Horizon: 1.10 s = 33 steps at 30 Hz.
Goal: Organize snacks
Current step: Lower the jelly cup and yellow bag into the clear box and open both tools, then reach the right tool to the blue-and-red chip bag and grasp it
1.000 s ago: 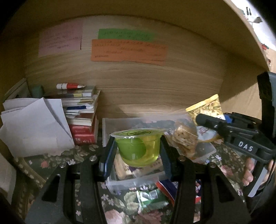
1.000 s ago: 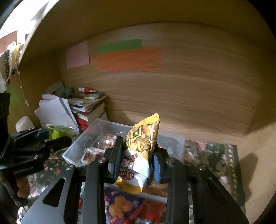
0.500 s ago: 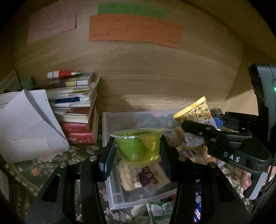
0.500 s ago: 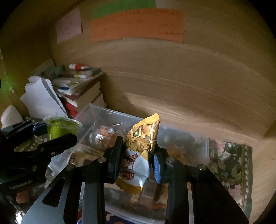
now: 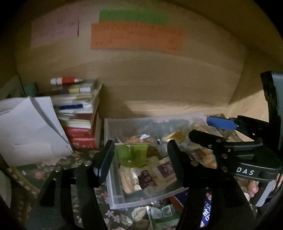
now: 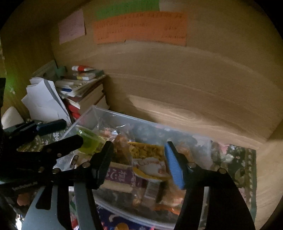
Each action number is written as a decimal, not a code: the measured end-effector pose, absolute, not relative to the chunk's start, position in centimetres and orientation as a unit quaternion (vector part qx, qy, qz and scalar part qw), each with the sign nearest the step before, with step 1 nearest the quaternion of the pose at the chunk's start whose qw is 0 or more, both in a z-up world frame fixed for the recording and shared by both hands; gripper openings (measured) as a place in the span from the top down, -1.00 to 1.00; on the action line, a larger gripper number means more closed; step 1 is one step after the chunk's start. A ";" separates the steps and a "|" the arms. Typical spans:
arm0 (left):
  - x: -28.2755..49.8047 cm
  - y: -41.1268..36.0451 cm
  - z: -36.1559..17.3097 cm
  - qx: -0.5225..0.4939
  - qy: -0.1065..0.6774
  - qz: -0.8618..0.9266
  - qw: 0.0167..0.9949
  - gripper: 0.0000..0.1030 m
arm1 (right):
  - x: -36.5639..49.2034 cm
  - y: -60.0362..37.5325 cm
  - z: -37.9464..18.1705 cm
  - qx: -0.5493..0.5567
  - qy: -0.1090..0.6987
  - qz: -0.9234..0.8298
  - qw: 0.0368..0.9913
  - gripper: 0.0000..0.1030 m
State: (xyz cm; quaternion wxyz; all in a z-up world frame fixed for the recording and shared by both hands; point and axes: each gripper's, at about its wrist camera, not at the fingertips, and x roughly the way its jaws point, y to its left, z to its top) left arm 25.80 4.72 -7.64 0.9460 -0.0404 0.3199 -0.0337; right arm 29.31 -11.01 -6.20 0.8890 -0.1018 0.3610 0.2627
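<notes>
Wood panelling fills the background of my left wrist view, with a green paper strip [image 5: 133,17], an orange sheet [image 5: 137,38] and a pink sheet [image 5: 53,32] stuck at the top; their writing is too blurred to read. At left centre a stack of books [image 5: 80,113] sits beside loose white papers [image 5: 30,127] on a floral cloth [image 5: 35,173]. My left gripper [image 5: 139,157] has just been opening: its jaws stand apart, pressing nothing, and the green jelly cup [image 5: 131,154] lies between them, tipped, inside the clear plastic bin [image 5: 113,185] at lower centre. A purple-labelled packet [image 5: 164,169] lies in the bin too, its print unreadable. At right, my right gripper [image 5: 205,129] carries the white letters "DAS".

From the right wrist view, the same panelling and coloured sheets fill the top. My right gripper [image 6: 139,159] has also just been opening; its jaws are spread and hold nothing. The yellow snack bag [image 6: 148,159] lies flat between them in the bin [image 6: 99,113], atop other packets. The jelly cup [image 6: 89,139] sits at the bin's left end, beside my left gripper [image 6: 69,131].
</notes>
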 end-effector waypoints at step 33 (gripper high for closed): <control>16.8 4.6 -15.0 -0.031 0.389 -0.035 0.920 -0.64 | 22.3 -14.0 -11.4 -0.046 0.420 0.264 0.867 -0.68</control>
